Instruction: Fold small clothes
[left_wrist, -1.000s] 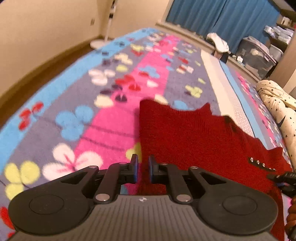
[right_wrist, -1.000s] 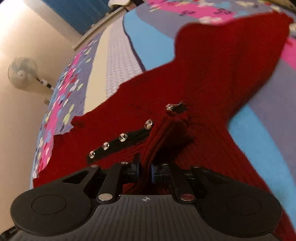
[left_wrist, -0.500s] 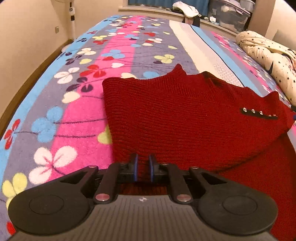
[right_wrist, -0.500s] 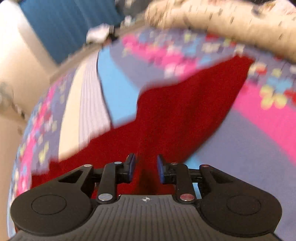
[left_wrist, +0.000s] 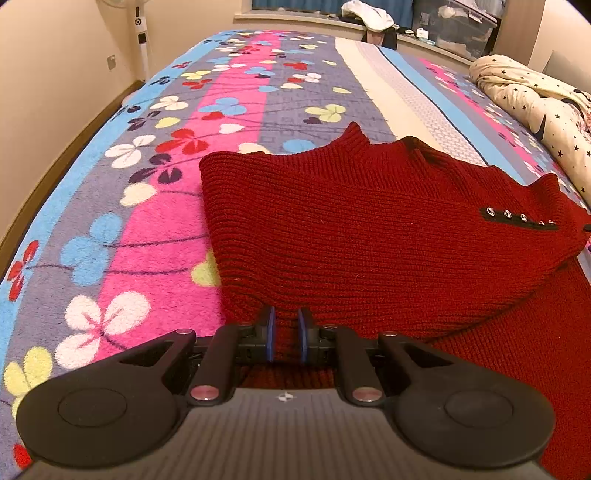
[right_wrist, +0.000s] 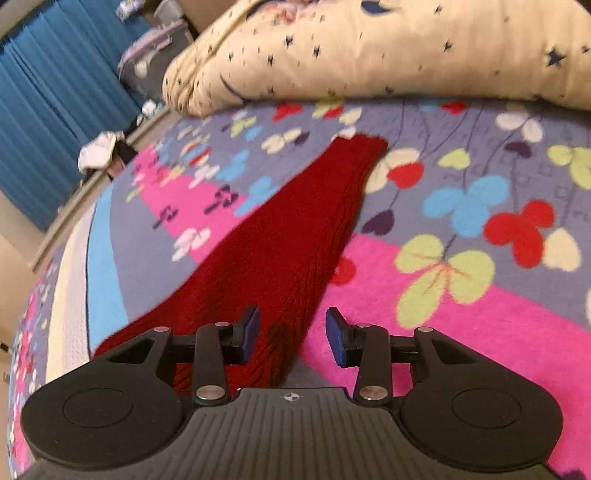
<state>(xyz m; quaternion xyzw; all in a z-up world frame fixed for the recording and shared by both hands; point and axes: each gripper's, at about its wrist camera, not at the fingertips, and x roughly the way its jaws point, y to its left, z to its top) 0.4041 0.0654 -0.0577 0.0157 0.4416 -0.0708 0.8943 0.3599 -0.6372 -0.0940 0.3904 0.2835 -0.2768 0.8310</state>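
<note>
While your left tongs (left_wrist: 284, 334) stay nipped almost shut on a pinch of the red knit sweater (left_wrist: 369, 229) at its near edge, the first fold looks to be in place: in the left wrist view one side of the garment lies doubled over the body, with the black strip of small silver studs (left_wrist: 517, 218) on top near the right edge and the collar (left_wrist: 384, 146) pointing away from you. The sweater rests flat on the bed's flowered blanket (left_wrist: 147, 206), well short of the star-print duvet (left_wrist: 535, 99) bunched at the far right. Your right tongs (right_wrist: 291, 332) have just been opening and now stand well apart, gripping nothing; the loose red sleeve (right_wrist: 295, 229) runs away from them across the blanket, its near end lying in the gap beside the left pad (right_wrist: 251, 332), with the right pad over bare pink pile. So, as I judge it, one side is folded and this sleeve is the next piece to bring in, followed by a fold of the body lengthwise. Whether the hem under the left tongs sits square I cannot tell, since the tool hides it.
</note>
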